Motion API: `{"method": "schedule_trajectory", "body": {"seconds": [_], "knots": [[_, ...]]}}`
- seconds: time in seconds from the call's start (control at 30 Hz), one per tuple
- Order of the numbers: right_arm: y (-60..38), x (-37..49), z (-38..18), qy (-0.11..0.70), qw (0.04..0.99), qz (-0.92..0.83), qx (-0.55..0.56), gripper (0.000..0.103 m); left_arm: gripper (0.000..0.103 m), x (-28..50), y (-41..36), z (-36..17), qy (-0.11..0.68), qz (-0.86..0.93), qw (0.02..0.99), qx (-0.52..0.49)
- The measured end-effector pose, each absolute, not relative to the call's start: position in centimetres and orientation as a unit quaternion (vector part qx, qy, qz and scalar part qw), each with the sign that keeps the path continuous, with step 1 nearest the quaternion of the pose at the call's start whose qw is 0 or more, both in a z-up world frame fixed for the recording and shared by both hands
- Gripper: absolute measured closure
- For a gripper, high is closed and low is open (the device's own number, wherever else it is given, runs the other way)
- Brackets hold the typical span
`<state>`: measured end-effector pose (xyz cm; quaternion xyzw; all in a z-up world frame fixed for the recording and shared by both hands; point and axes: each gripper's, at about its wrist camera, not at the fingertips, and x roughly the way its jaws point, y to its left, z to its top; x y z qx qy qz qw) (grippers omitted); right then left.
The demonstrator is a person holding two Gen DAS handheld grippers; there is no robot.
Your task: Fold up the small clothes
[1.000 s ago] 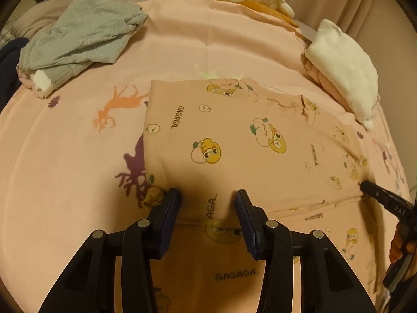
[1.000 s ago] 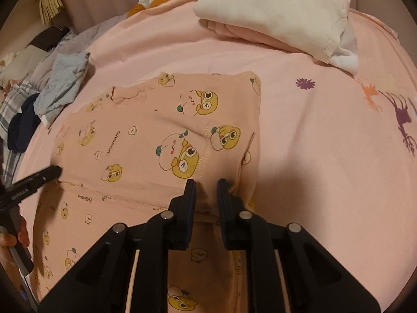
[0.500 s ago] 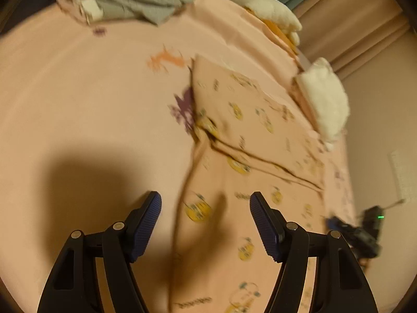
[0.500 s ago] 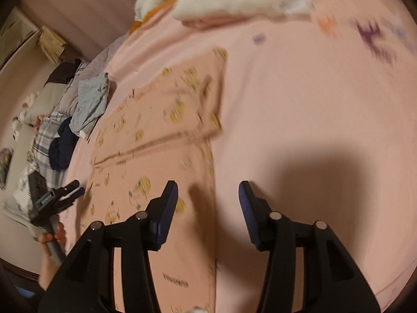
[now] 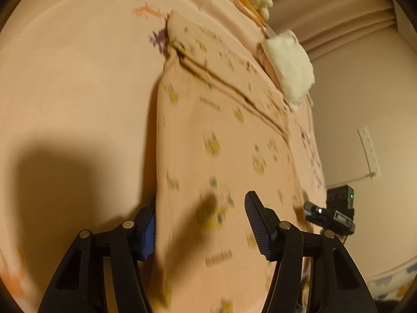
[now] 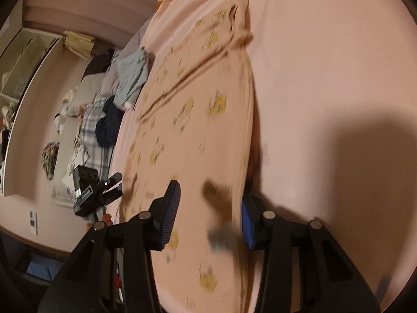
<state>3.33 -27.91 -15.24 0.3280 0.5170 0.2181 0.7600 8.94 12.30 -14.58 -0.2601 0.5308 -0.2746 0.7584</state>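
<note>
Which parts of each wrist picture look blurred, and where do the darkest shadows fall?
Left wrist view: the printed garment is smeared by motion, with a heavy shadow on the pink sheet at lower left. Right wrist view: the garment prints are smeared too, with a dark shadow at right.

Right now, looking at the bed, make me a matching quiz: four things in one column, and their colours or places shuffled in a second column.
Things:
1. printed garment
2. folded white pile
3. grey garment
4. left tongs

Descriptions:
A. cream-white, at the far side of the bed
B. black arms with blue pads, straddling the cloth's near edge
C. peach with yellow cartoon prints, top part folded over
D. pale grey, crumpled on the heap at the bed's edge

Pairs: 1-C, 2-A, 3-D, 4-B
</note>
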Motion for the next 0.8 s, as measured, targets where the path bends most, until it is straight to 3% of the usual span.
{"method": "schedule_trajectory", "body": {"seconds": [0.2, 0.3, 0.37, 0.43, 0.8], "knots": [[-26.9, 1.0, -15.4, 0.528, 0.753, 0.225, 0.321, 0.063, 0.05, 5.9, 12.1, -14.6, 0.54, -0.279, 0.754, -0.25], [-26.1, 0.7, -15.5, 0.529, 0.761, 0.216, 0.308, 0.07, 0.077, 5.9, 11.9, -14.8, 0.55, -0.257, 0.758, -0.239], [-25.8, 1.3, -15.4, 0.532, 0.77, 0.199, 0.29, 0.088, 0.1, 6.1, 12.1, -15.2, 0.56, -0.241, 0.756, -0.238], [-25.7, 1.7, -15.4, 0.535, 0.775, 0.191, 0.276, 0.097, 0.102, 6.2, 12.7, -15.3, 0.562, -0.231, 0.755, -0.247], [-25.9, 0.5, -9.3, 0.425, 0.83, 0.237, 0.272, 0.099, 0.103, 4.6, 13.6, -10.1, 0.481, -0.273, 0.779, -0.295]]}}
